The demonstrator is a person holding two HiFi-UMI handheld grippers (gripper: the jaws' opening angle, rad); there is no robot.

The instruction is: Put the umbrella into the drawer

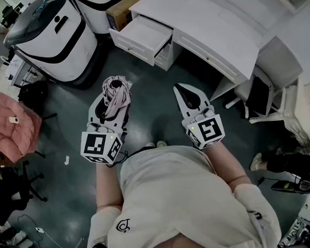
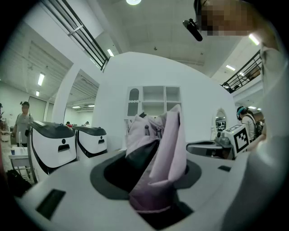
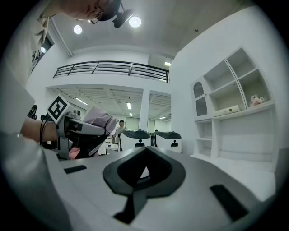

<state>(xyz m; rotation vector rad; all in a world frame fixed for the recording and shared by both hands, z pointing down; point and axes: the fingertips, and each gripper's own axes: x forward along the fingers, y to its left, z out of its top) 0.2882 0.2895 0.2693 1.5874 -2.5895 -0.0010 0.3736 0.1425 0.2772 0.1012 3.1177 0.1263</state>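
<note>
One folded umbrella (image 1: 116,94) clamped in left gripper (image 2: 156,180); right gripper (image 1: 184,90) closed, empty. Open drawer (image 1: 145,36) sits far ahead - carry level, clear its front edge - don't loosen early.

No word, brand name or number can be read anywhere in these views. The only signs are coded patterns. The white cube (image 1: 100,146) at the near end of the left gripper (image 1: 113,94) carries black-and-white square markers on its faces. The matching white cube (image 1: 207,131) on the right gripper (image 1: 182,87) carries markers of the same kind. Low on the left side of the person's pale short-sleeved shirt (image 1: 170,198) sits a small dark curled emblem (image 1: 123,225), too small to make out as lettering.
</note>
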